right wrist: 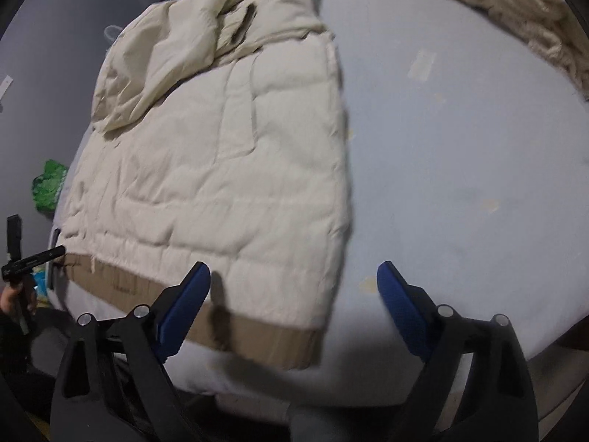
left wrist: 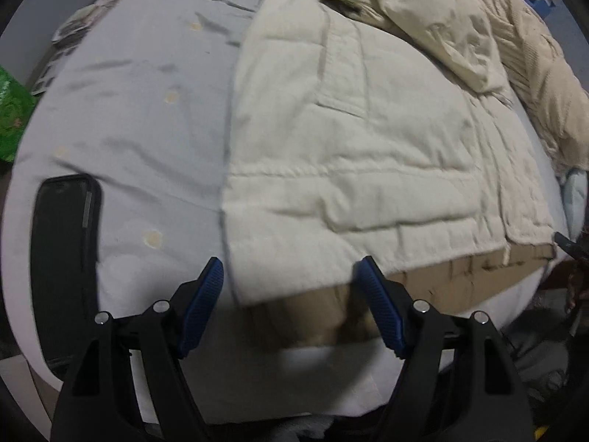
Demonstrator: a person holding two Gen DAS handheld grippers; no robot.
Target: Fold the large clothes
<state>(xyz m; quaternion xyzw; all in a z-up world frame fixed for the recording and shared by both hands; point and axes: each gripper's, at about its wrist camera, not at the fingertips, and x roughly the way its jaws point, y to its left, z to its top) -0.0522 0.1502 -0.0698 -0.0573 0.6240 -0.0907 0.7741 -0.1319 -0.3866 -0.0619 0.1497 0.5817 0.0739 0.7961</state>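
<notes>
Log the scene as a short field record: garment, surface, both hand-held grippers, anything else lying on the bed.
garment: cream padded jacket lying flat, tan hem band nearest the cameras
surface: pale grey sheet
left hand-held gripper: open, over the jacket's near-left hem corner, nothing gripped
right hand-held gripper: open, over the near-right hem corner, nothing gripped
other items: black phone left of the jacket; beige knitted fabric at the far right
</notes>
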